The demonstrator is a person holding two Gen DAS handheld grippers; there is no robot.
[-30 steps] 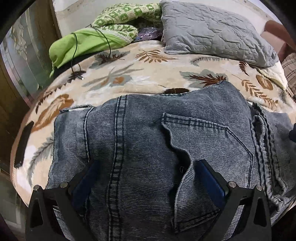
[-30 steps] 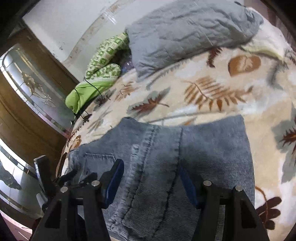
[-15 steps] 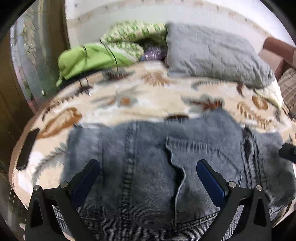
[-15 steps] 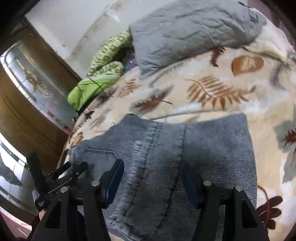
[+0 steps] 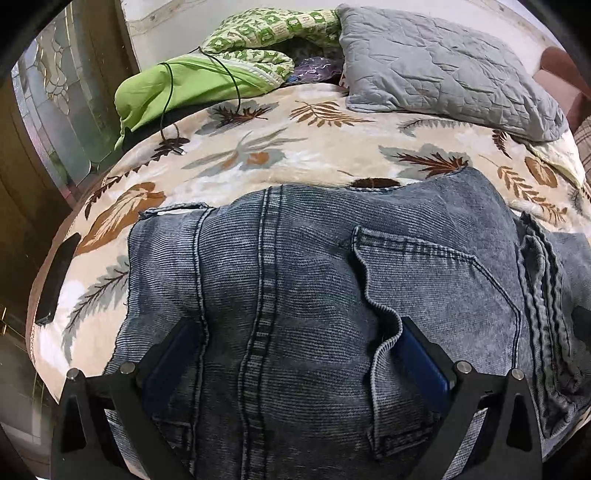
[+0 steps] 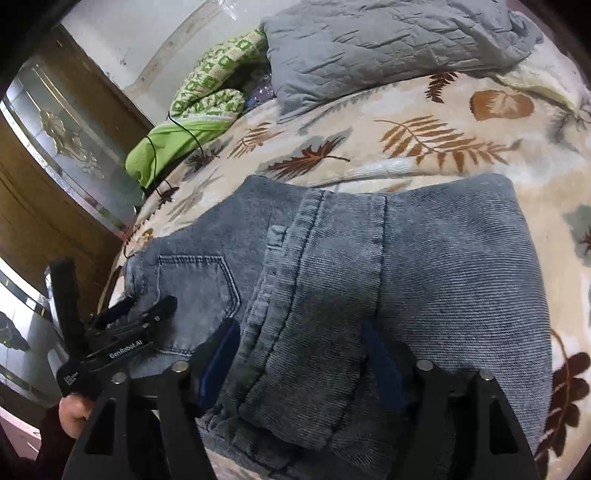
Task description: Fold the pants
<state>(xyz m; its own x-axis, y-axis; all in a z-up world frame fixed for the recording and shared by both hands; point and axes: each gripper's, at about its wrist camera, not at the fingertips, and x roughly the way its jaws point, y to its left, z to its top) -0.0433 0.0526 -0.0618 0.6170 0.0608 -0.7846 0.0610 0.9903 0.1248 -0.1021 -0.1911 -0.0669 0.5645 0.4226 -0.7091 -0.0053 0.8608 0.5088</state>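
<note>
Lying folded flat on bedspread point(image 5: 258, 155), jeans point(image 5: 314, 280); long axis left-right.

Jeans point(image 5: 306, 295): faded blue denim, ribbed weave, matt; doubled stitching on seams and pocket.
Blanket point(image 5: 258, 162): plush fleece, soft nap, leaf print, faint sheen.
Pillow point(image 5: 443, 70): grey quilted cloth, creased, matt.
Green cloth point(image 5: 184, 85): smooth, plain weave; patterned cloth point(image 5: 266, 33) beside it looks knitted, coarser.
Cable point(image 5: 166, 92): thin, black, smooth.
Left gripper point(image 5: 295, 365): matt black plastic frame, metal pins, blue pads with dull finish. Right gripper point(image 6: 299, 363): same build.
Door point(image 6: 55, 155): varnished wood, glossy; patterned glass panel, reflective.
</note>
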